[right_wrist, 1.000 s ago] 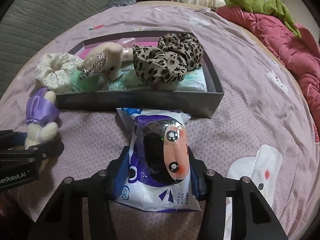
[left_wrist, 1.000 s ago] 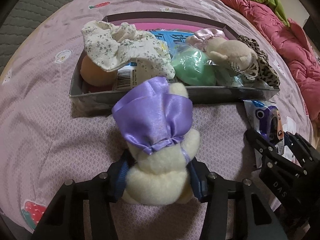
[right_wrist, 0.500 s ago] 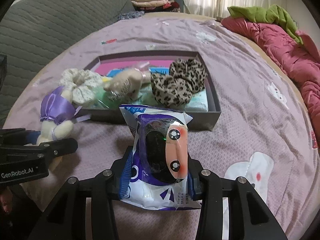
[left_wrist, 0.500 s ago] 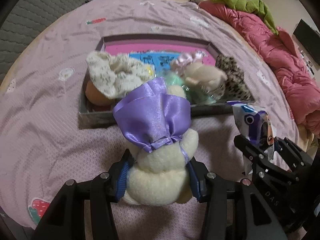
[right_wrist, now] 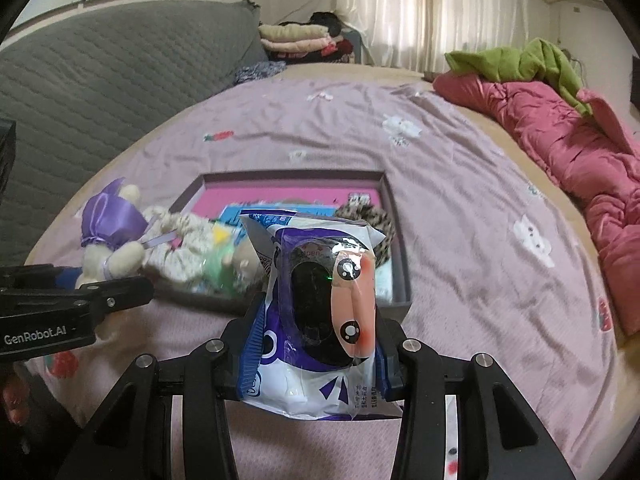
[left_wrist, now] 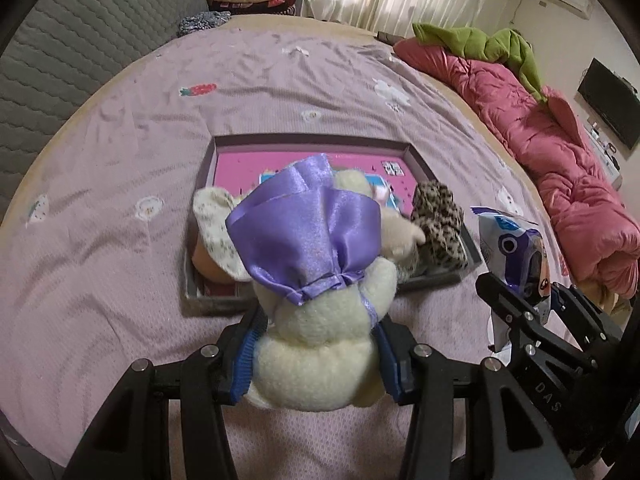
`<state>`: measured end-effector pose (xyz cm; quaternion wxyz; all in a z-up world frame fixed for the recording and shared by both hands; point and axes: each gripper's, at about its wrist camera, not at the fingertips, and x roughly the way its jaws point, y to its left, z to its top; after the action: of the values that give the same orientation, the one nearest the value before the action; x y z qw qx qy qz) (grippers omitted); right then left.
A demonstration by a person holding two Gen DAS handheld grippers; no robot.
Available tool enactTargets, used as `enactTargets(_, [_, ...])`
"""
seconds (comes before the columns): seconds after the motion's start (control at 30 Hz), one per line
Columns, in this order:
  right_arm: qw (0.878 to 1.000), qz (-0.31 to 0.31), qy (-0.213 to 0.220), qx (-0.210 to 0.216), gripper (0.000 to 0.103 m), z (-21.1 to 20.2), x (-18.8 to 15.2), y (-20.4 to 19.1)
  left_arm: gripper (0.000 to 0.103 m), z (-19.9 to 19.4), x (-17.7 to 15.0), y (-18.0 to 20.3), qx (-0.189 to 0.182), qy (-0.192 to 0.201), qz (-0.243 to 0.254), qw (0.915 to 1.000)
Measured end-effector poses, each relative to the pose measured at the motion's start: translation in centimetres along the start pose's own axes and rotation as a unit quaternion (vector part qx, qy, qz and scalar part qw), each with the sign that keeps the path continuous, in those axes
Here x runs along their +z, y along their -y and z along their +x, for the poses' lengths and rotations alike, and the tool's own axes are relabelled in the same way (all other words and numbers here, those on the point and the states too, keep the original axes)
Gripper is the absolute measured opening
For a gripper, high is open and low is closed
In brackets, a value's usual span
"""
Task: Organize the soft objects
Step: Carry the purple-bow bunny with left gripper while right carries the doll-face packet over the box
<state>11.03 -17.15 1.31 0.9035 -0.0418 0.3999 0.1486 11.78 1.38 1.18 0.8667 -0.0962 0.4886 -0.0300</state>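
Right wrist view: mauve bedspread (right_wrist: 460, 208), pink quilt (right_wrist: 560, 140) alongside.

A bed (right_wrist: 460, 208) covered in a lilac sheet with small printed figures carries a shallow dark tray (right_wrist: 401, 256) near its middle. Right of the tray a pink quilt (left_wrist: 560, 168) lies bunched along the edge, with green fabric (right_wrist: 532, 64), perhaps a garment, on top.
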Motion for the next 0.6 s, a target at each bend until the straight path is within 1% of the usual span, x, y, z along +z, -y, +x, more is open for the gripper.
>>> enactTargets(0.37, [1.000, -0.011, 0.013, -0.003, 0.046, 1.1, 3.5, 0.2, 0.051, 0.7, 2.5, -0.1, 0.008, 0.009, 0.000, 0.9999])
enactTargets(0.6, [1.000, -0.015, -0.001, 0.000, 0.046, 3.7, 4.8, 0.1, 0.051, 2.3, 4.3, -0.5, 0.013, 0.008, -0.004, 0.9999])
